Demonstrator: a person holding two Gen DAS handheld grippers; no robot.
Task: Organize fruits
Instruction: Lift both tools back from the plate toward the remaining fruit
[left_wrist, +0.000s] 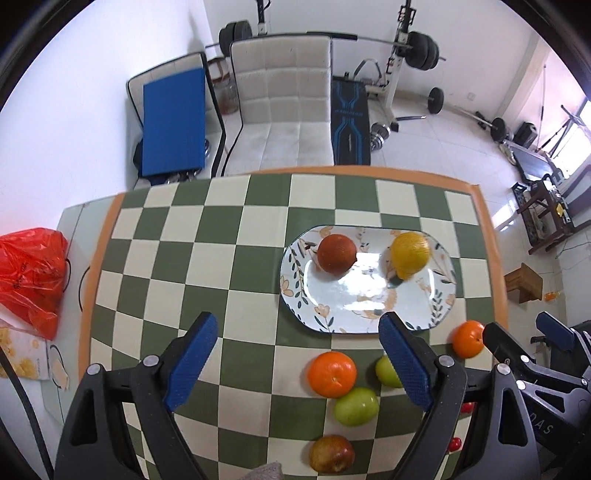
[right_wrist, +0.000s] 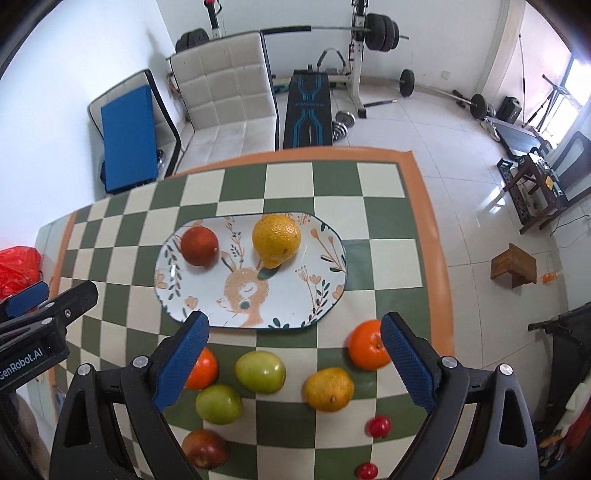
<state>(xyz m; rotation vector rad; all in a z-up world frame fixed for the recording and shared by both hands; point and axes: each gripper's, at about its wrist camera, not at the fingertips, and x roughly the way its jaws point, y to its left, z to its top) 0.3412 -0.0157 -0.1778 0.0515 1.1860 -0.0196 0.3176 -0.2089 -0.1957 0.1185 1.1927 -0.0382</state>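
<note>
A floral oval plate (left_wrist: 369, 302) (right_wrist: 207, 295) on the checked table holds a dark red orange (left_wrist: 337, 254) (right_wrist: 199, 245) and a large yellow citrus (left_wrist: 410, 254) (right_wrist: 276, 240). In front of the plate lie loose fruits: two oranges (left_wrist: 331, 373) (right_wrist: 367, 345), two green apples (left_wrist: 356, 406) (right_wrist: 260, 371), a yellow orange (right_wrist: 328, 389), a red apple (left_wrist: 331, 458) (right_wrist: 205, 448) and two small red fruits (right_wrist: 379, 426). My left gripper (left_wrist: 299, 365) is open and empty above the table. My right gripper (right_wrist: 293, 365) is open and empty above the loose fruits.
A red plastic bag (left_wrist: 31, 277) lies left of the table. The checked cloth has an orange border (right_wrist: 432, 258) at the table's edge. A white chair (left_wrist: 284, 99), a blue mat and weight equipment stand behind on the tiled floor. A small wooden stool (right_wrist: 513, 266) is at the right.
</note>
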